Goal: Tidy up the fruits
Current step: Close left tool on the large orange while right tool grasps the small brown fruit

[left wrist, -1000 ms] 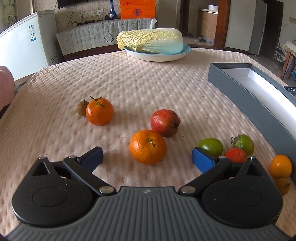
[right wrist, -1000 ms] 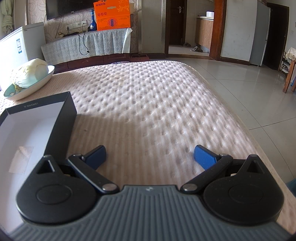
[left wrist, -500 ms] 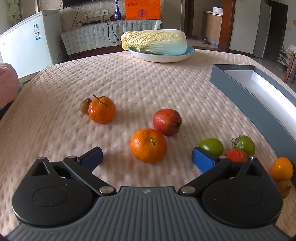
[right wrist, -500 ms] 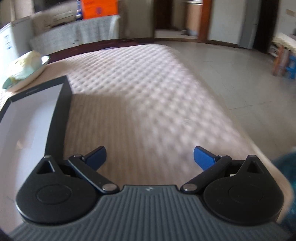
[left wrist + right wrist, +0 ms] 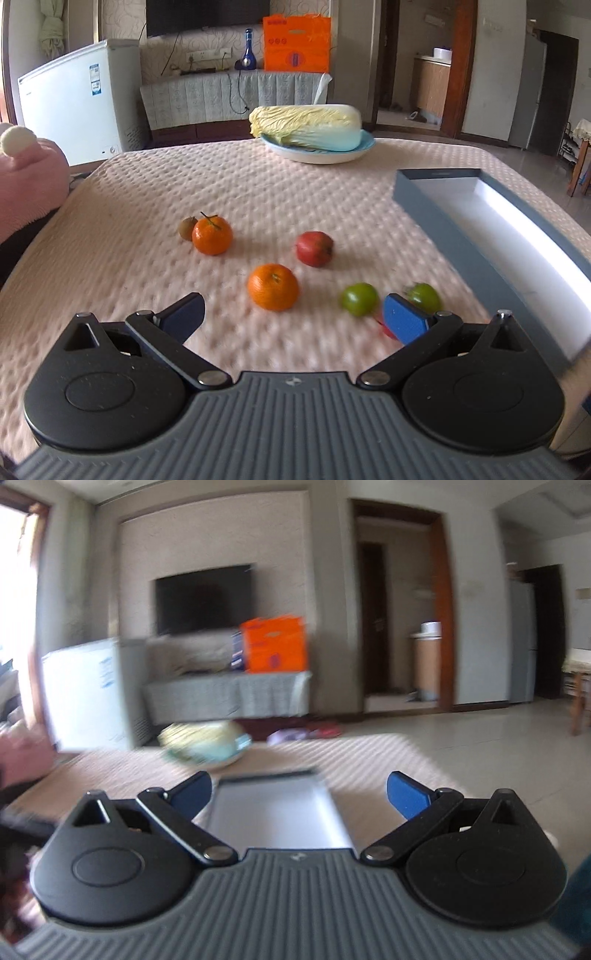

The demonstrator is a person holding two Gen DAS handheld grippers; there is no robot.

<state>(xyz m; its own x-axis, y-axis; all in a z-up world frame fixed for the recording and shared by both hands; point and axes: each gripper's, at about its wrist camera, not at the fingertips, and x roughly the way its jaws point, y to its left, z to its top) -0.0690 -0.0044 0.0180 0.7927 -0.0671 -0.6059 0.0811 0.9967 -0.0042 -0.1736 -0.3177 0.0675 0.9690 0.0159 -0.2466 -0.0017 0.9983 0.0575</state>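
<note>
the left claw point(image 5: 293, 314) is hovering spread wide; closing off-centre is risking nudging the round orange tangerine point(image 5: 272, 286) rolling across the quilted pink surface point(image 5: 295, 192).

A pale pink quilted tablecloth point(image 5: 258, 192) is covering the table, bearing two oranges point(image 5: 272, 286) point(image 5: 212, 235), a small brown fruit point(image 5: 187, 228), a red fruit point(image 5: 314, 248), two green tomatoes point(image 5: 359, 299) point(image 5: 425, 296), a cabbage plate point(image 5: 317, 155) and a grey open box point(image 5: 417, 199)
</note>
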